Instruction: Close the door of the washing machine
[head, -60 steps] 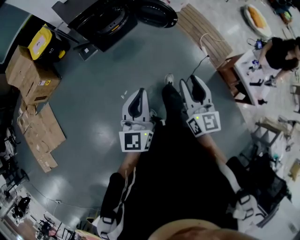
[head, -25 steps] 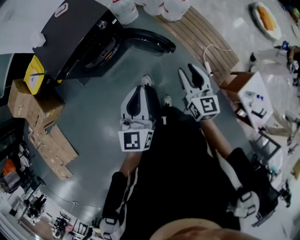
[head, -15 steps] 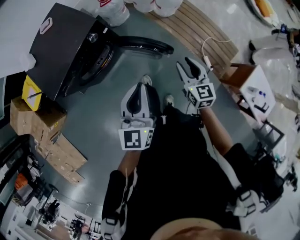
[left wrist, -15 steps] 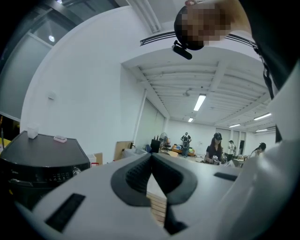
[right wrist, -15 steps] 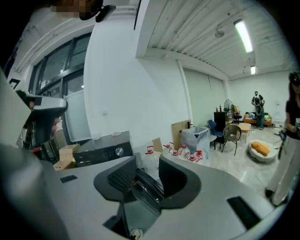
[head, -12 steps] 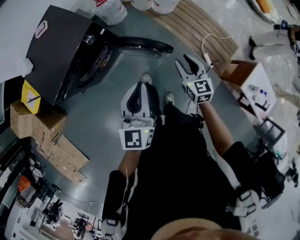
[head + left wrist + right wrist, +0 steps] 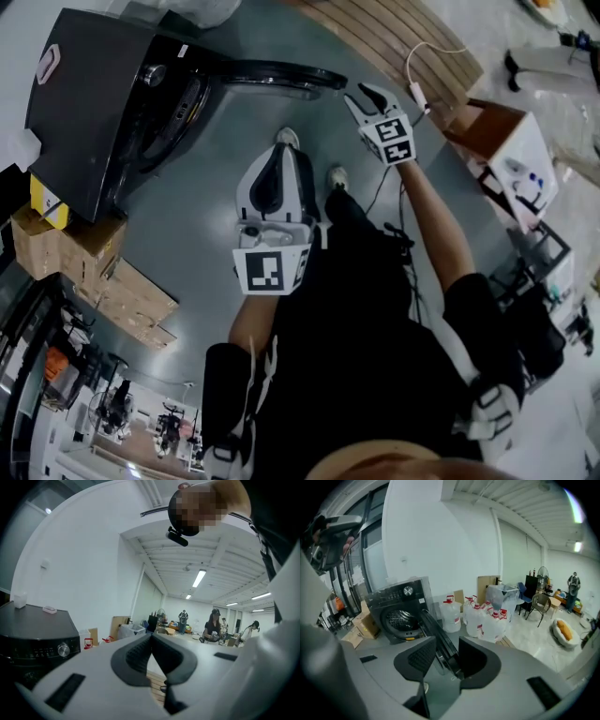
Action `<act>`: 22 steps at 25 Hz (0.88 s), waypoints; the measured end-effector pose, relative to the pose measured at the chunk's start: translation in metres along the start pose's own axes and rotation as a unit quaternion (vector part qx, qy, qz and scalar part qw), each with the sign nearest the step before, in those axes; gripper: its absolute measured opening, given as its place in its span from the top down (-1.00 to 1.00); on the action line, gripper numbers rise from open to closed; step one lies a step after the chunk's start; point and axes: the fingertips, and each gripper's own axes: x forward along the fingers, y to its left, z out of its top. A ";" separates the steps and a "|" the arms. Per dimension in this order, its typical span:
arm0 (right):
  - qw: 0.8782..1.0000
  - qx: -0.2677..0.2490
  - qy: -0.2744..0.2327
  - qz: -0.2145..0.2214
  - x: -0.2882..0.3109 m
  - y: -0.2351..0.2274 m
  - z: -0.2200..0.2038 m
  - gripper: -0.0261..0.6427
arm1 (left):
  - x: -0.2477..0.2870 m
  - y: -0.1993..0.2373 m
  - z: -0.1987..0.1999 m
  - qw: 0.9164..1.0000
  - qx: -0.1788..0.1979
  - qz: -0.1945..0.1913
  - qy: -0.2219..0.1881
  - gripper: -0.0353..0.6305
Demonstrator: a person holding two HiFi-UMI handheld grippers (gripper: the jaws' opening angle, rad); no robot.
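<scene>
Just ahead of the right gripper (image 7: 362, 97) stands the open door (image 7: 272, 77).

Grey floor (image 7: 187, 225) is seen w/ glossy patches. Cardboard boxes (image 7: 66, 248) are stacked at its left edge, and a slatted wood platform (image 7: 422, 37) is laid at top. White wall (image 7: 84, 573) is lit by ceiling strip lights (image 7: 199, 578). Water jugs (image 7: 483, 618) are grouped by the wall, w/ a chair (image 7: 540, 604) beyond.
</scene>
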 end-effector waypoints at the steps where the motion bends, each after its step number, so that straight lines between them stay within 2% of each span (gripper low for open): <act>1: 1.000 -0.002 0.011 0.002 0.009 -0.004 -0.008 0.49 | 0.005 0.001 -0.004 1.000 -0.002 0.000 0.003 0.88; 7: 0.998 -0.028 0.060 0.009 0.059 -0.026 -0.048 0.50 | 0.030 0.009 -0.021 1.000 -0.003 -0.005 0.012 0.88; 15: 0.987 -0.102 0.123 0.017 0.105 -0.044 -0.095 0.54 | 0.040 0.008 -0.044 1.000 -0.007 -0.009 0.027 0.88; 22: 0.979 -0.137 0.152 0.023 0.130 -0.052 -0.107 0.54 | 0.044 0.013 -0.054 0.999 -0.011 -0.012 0.034 0.88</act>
